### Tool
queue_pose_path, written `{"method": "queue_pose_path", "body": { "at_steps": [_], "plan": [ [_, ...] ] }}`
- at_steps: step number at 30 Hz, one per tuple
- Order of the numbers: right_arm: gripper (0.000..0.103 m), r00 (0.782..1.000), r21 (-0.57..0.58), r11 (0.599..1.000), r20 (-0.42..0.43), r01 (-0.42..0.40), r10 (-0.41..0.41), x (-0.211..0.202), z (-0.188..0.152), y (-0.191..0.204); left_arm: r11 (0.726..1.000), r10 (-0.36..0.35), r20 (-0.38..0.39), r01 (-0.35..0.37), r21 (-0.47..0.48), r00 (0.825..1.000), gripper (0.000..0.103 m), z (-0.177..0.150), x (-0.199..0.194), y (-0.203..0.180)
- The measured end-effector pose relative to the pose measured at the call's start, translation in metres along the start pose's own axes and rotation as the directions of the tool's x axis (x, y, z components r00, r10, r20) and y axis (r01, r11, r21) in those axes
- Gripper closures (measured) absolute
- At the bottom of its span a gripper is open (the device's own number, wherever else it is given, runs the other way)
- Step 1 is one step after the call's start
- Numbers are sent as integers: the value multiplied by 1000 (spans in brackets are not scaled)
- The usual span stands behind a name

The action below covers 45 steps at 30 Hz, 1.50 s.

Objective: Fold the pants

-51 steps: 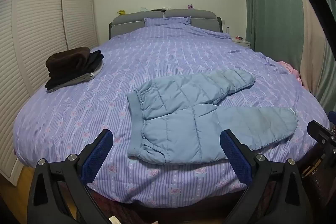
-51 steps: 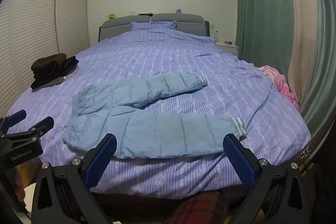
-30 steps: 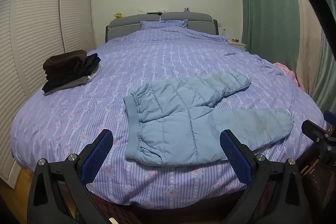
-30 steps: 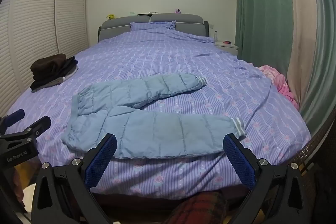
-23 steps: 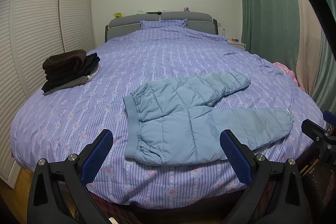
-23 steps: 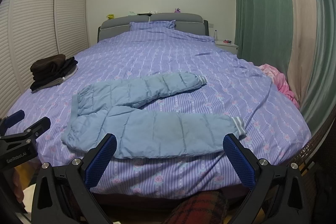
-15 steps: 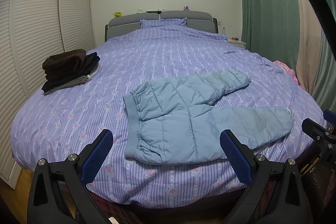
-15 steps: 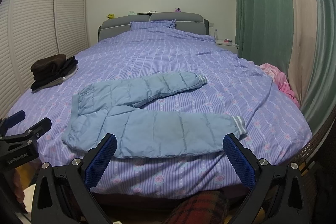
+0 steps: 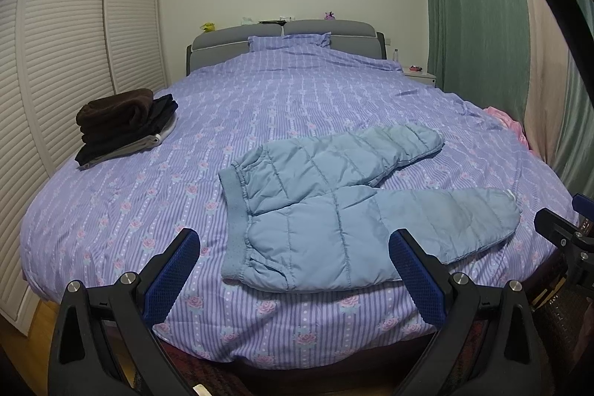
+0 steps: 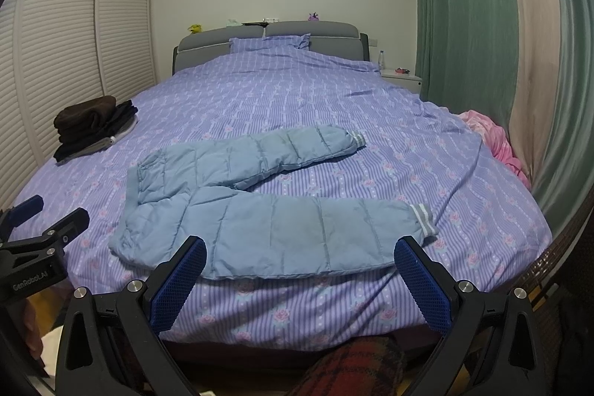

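Blue pants point(image 10: 260, 210) lie unfolded on bed point(image 10: 297, 99).

Left wrist view: from the foot of the bed point(image 9: 297, 106), facing the headboard point(image 9: 286, 36), off the near edge. Right wrist view: same direction, set further right. Both share the pants point(image 9: 356, 210), folded dark pile point(image 9: 122, 121) and curtains point(image 10: 464, 25); each claw edges into the other's frame

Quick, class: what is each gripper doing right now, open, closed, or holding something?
Left gripper: open, holding nothing, short of the pants.
Right gripper: open, holding nothing.
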State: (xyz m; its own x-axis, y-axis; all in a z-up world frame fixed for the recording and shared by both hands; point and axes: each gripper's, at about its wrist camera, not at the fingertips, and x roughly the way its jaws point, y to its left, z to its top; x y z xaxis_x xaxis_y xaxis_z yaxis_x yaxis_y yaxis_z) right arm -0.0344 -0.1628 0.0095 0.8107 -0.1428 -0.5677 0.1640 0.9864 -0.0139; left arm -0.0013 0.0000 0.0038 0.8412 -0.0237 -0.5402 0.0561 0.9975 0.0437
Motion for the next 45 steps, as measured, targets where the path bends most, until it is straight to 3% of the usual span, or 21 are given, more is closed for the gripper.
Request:
{"method": "queue_pose_path", "body": {
  "at_steps": [32, 40, 45],
  "plan": [
    [1, 1000, 5, 1000, -7, -1, 1, 3, -3, -2, 1000, 16, 1, -16, 8, 1000, 0, -1, -1, 0],
    [1, 999, 15, 1000, -32, 10, -9, 12, -9, 1, 1000, 29, -21, -29, 7, 999, 0, -7, 11, -1],
    [1, 999, 77, 996, -31, 41, -39, 24, -18, -9, 998, 51, -38, -52, -45, 998, 0, -16, 28, 4]
  ]
}}
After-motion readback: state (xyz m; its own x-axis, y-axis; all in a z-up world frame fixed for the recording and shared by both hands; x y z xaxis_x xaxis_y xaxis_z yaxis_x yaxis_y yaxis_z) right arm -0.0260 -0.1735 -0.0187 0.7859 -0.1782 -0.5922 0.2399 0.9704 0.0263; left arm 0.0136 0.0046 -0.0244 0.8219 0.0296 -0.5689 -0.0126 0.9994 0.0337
